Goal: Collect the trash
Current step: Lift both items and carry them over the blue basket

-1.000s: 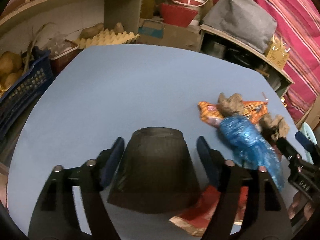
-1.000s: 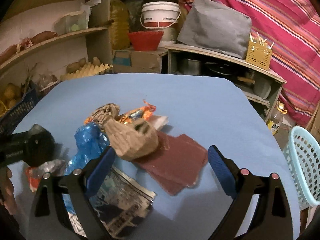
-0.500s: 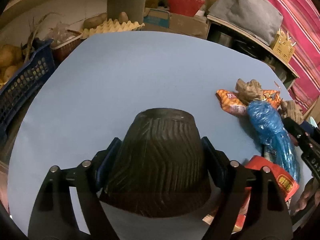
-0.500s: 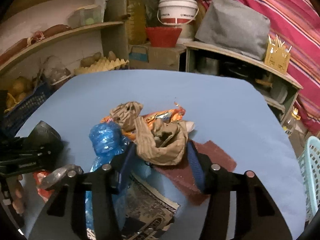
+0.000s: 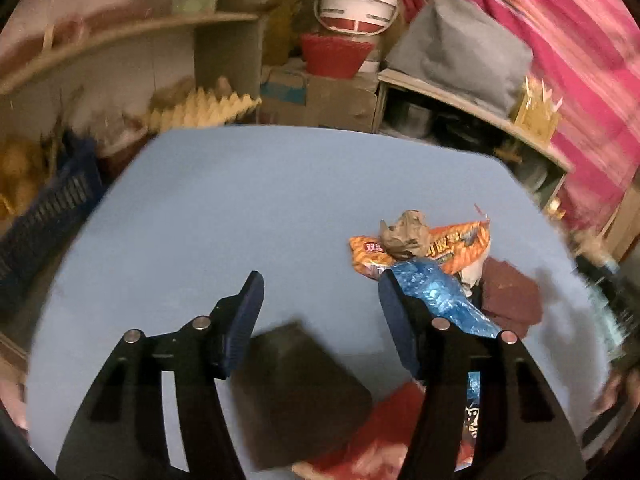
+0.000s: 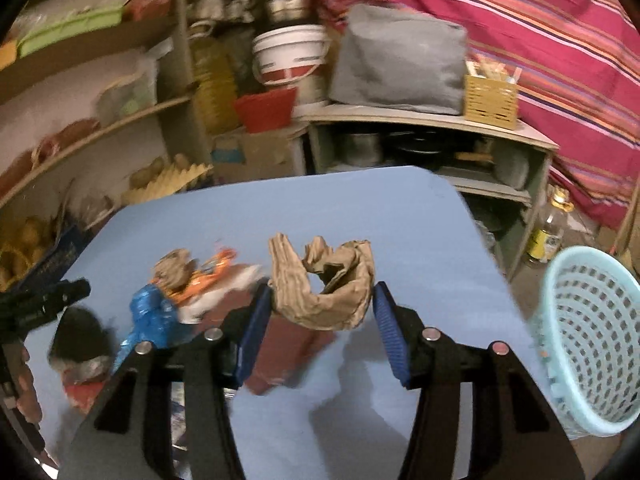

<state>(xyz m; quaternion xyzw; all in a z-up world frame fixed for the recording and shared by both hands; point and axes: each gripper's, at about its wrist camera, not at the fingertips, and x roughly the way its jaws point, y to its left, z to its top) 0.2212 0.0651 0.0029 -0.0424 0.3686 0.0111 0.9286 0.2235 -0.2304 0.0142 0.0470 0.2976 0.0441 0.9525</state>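
Crumpled brown paper (image 6: 326, 292) clamped between right claw (image 6: 320, 312) pads.

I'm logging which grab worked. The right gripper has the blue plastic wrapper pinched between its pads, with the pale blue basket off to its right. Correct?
Not quite. The right gripper pinches the crumpled brown paper, not the blue plastic wrapper, which lies on the table. The pale blue basket is indeed to its right, as the right wrist view shows.
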